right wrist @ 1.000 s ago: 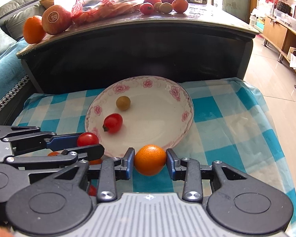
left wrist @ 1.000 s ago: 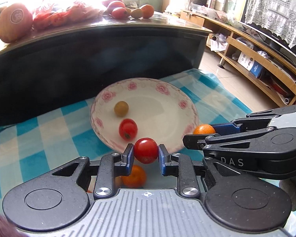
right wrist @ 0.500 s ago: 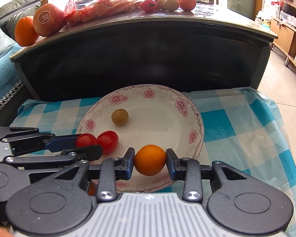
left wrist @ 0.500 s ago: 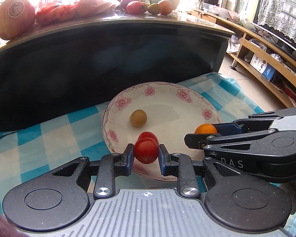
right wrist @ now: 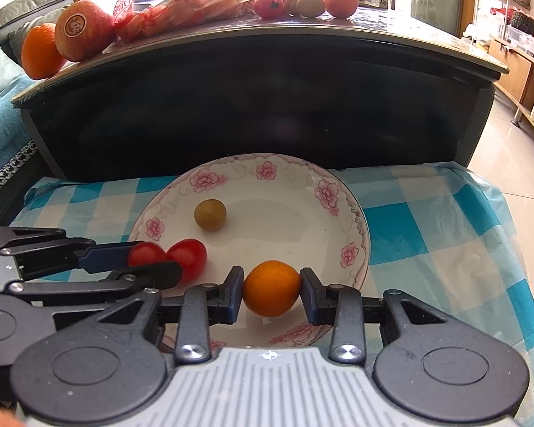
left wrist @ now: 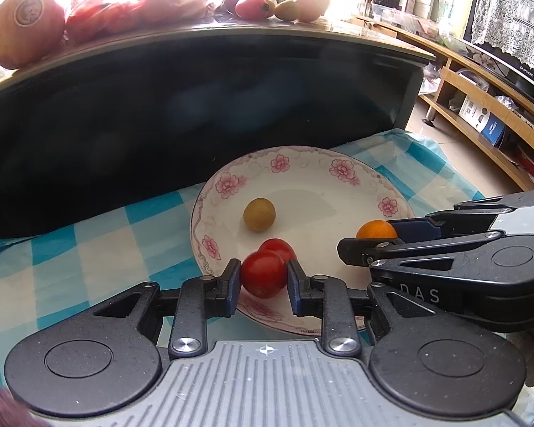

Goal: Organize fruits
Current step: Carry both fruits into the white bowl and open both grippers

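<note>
Left wrist view: your left gripper [left wrist: 263, 274] clamps a cherry tomato [left wrist: 263, 273] over the near rim of the floral plate [left wrist: 341, 178], a second tomato [left wrist: 279, 247] just behind. Right wrist view: your right gripper [right wrist: 271, 288] pinches a small orange [right wrist: 271, 287] above the plate; only here the tabletop oranges [right wrist: 41, 51] show clearly.

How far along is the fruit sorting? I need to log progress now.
Done: a brown fruit and a red tomato lie on the flowered plate. In hand: left claw grips another tomato, right claw an orange, both over the plate. Left: release them; more fruit sits on the table behind.
</note>
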`<state>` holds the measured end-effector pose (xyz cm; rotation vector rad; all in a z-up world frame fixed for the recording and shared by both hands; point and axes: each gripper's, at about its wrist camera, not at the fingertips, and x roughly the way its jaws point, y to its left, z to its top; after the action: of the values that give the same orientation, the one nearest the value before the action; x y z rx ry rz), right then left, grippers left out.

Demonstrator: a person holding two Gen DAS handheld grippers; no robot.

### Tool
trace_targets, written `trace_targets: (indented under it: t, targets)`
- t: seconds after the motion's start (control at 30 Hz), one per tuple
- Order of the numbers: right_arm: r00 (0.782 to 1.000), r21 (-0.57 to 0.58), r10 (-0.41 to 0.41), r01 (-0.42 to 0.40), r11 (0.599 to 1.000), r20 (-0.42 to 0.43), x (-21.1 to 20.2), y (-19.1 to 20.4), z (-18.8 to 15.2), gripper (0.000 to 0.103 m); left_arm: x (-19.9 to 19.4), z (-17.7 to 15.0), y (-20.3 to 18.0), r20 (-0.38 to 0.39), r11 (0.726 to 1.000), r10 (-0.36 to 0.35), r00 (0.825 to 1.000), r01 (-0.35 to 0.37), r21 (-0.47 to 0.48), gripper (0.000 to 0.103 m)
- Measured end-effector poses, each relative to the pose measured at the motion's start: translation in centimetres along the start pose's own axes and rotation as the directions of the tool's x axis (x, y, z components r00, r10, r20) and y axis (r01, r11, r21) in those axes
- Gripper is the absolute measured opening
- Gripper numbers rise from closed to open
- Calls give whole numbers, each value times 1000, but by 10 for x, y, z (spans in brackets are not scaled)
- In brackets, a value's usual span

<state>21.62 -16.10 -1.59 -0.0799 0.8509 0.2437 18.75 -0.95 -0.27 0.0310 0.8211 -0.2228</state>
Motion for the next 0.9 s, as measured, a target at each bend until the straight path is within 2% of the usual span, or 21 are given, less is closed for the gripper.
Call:
trace_targets:
  t: [0.4, 0.9]
  targets:
    - [999, 2, -17, 17, 1000, 32, -8, 0, 0, 39, -4, 2, 1, 16, 1000, 16, 1000, -16, -9, 48]
    - [997, 1, -23, 23, 1000, 70, -21, 3, -1, 44, -22, -1, 6, 51, 999, 31, 998, -30, -13, 57]
